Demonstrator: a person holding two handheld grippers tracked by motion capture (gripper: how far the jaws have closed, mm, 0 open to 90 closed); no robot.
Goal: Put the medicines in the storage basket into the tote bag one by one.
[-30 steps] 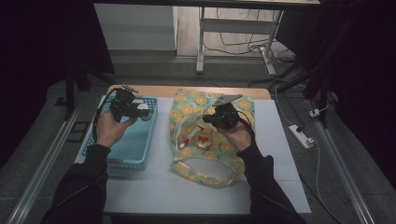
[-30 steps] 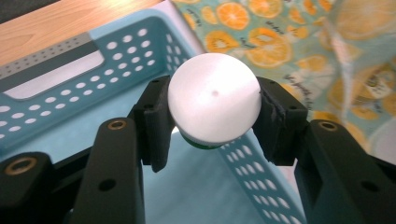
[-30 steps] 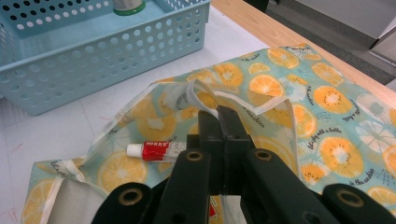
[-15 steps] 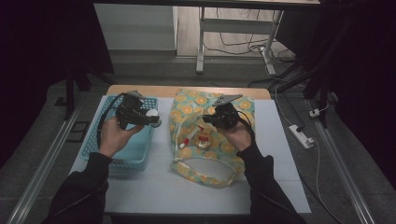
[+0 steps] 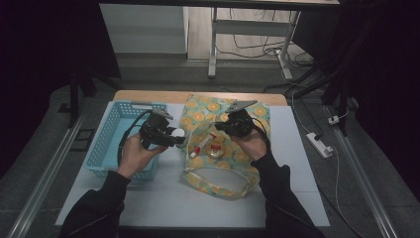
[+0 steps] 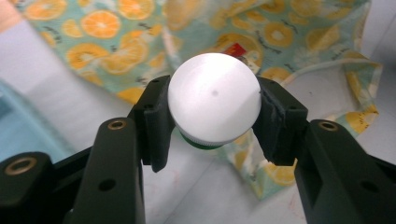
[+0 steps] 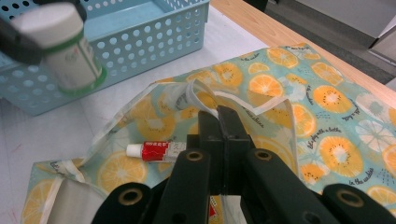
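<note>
Covering most of the counter point(image 5: 163, 198) under the right hand-held gripper point(image 5: 233, 125) is the bag point(image 5: 218, 173), orange-slice print on pale green, lying flat with its open mouth toward the person. That gripper's jaws are clenched on a fold of the bag's rim, lifting the cloth; the pinched edge shows right at the jaw tips in the right gripper view.

Left of the left hand-held gripper point(image 5: 174, 141) sits the blue basket point(image 5: 111, 144), its perforated wall just beside the bag's edge.

The left gripper hangs between basket and bag, above the counter, grasping a white bottle point(image 6: 214, 99) by its round cap; both pads press the cap's sides, and a green band shows beneath it. In the right gripper view the bottle point(image 7: 65, 49) hangs tilted, with its green-ringed base lowest.

Just ahead of the right gripper's jaws, inside the bag, lies a small red-and-white tube point(image 7: 156, 150), flat on the cloth.
</note>
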